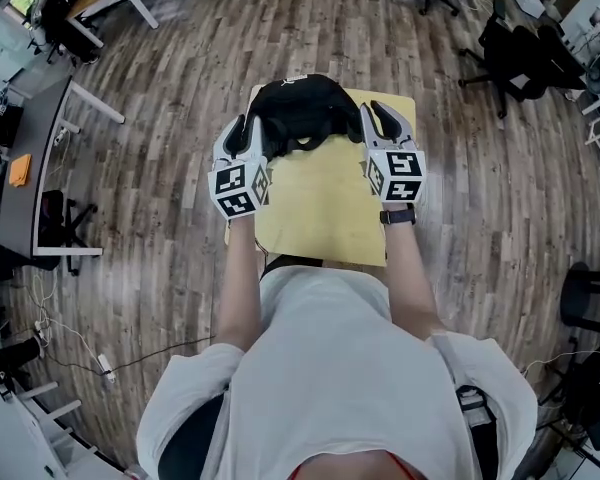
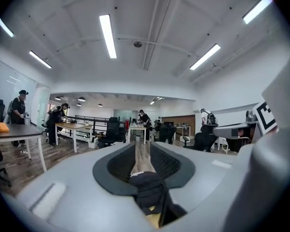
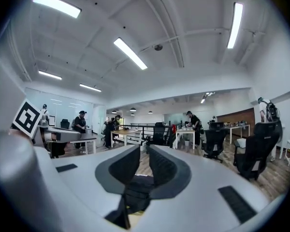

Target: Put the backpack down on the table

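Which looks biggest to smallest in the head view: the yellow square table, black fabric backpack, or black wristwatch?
1. yellow square table
2. black fabric backpack, held nearer the camera
3. black wristwatch

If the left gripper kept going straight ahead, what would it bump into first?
Nothing close, it seems. The left gripper, which pinches the black backpack, points out over open wooden floor; far off stands a white desk, though depth is unclear.

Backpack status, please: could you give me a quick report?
Left gripper and right gripper both shut on backpack. Backpack held at table's far end. Nothing in the way.
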Available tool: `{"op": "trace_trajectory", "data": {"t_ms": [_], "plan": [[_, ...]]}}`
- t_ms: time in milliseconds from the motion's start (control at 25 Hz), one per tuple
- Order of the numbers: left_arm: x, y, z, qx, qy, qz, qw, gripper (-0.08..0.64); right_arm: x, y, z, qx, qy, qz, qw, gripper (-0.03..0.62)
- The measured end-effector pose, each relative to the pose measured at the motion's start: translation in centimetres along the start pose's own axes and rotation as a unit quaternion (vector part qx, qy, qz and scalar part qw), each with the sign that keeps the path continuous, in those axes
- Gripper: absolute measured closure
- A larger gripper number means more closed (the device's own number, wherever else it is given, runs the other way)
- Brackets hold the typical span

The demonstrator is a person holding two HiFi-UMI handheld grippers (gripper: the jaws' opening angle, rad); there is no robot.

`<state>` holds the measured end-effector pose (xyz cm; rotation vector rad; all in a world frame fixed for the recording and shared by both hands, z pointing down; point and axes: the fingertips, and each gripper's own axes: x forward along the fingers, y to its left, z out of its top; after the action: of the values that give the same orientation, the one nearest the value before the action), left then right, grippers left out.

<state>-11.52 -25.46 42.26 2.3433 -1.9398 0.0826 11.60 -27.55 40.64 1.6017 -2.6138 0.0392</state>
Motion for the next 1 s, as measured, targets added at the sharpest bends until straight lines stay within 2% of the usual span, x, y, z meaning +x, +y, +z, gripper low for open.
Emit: {"op": "trace_trajectory", "data": {"t_ms": [320,600,1000], "plan": [[-4.4,-1.8,3.1,0.018,-0.041,0.009,0.9990,0.549,-4.3,1.2,2.1,-0.018,-0.027,-0.005,0.999,0.566],[-6.9,-3.3,4.1,0.037,-0.057,0.004,0.9976,0.551,-6.9,2.5,3.5,-0.039,-0.034,-0.009,0.999,0.580],[-8.4,-4.7,3.6,0.038,-0.056,-0.009,0.9977,0.551,-8.7,3.9,3.9,-0.053,-0.045,0.003,0.998,0.581]]}}
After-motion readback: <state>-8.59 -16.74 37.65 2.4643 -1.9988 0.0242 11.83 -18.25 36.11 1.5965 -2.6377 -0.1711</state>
